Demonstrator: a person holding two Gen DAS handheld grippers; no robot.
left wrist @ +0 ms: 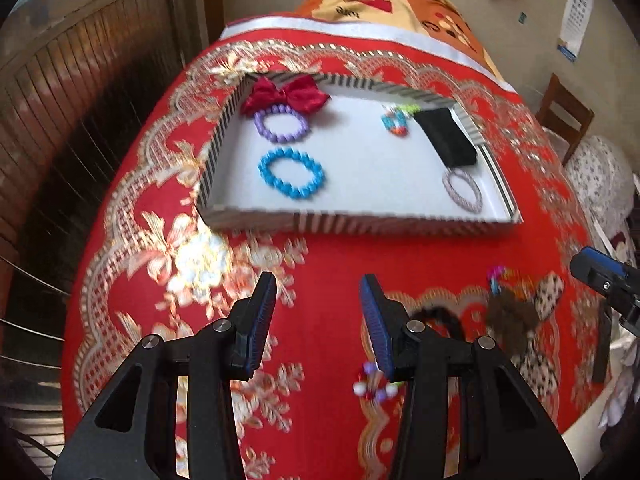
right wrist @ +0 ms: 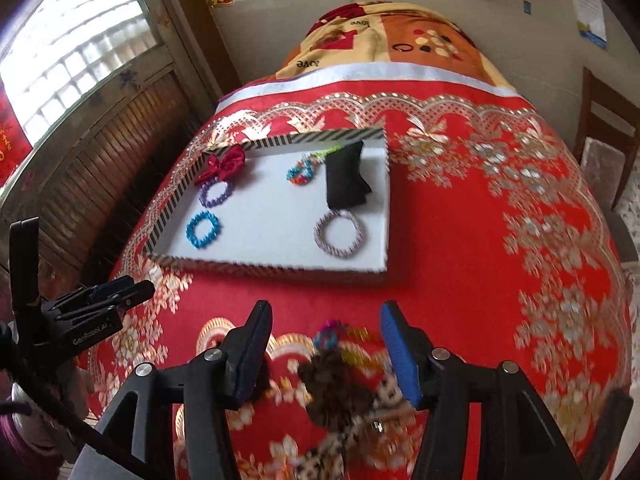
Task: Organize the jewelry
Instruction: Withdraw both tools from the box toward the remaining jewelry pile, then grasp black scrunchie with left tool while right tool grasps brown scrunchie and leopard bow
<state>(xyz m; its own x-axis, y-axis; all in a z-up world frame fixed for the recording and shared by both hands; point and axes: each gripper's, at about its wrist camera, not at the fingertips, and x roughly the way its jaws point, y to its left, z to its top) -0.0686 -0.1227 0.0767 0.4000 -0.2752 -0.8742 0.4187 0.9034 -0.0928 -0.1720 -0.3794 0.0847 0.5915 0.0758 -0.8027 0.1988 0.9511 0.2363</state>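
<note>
**On the red cloth: tray part-filled, both grippers empty**

Across the red floral tablecloth [right wrist: 460,240], a striped-rim tray [left wrist: 256,216] holds a blue bead bracelet [left wrist: 291,173], a purple bead bracelet [left wrist: 281,123] touching a red bow [left wrist: 286,95], a multicoloured bead bracelet [left wrist: 395,121], a black pouch [left wrist: 446,134] and a pale woven bangle [left wrist: 463,191] just beside it. Outside the tray, near its front edge, lie a brown furry hair tie with leopard-print ribbon [right wrist: 332,392], a small colourful bead piece [right wrist: 330,330], a dark hair loop [left wrist: 440,316] and a white-and-purple bead piece [left wrist: 374,384]. The left gripper [left wrist: 318,322] hangs spread wide, holding nothing. The right gripper [right wrist: 326,354] is likewise spread, its fingers either side of the furry tie; the blur hides whether they touch it.
</note>
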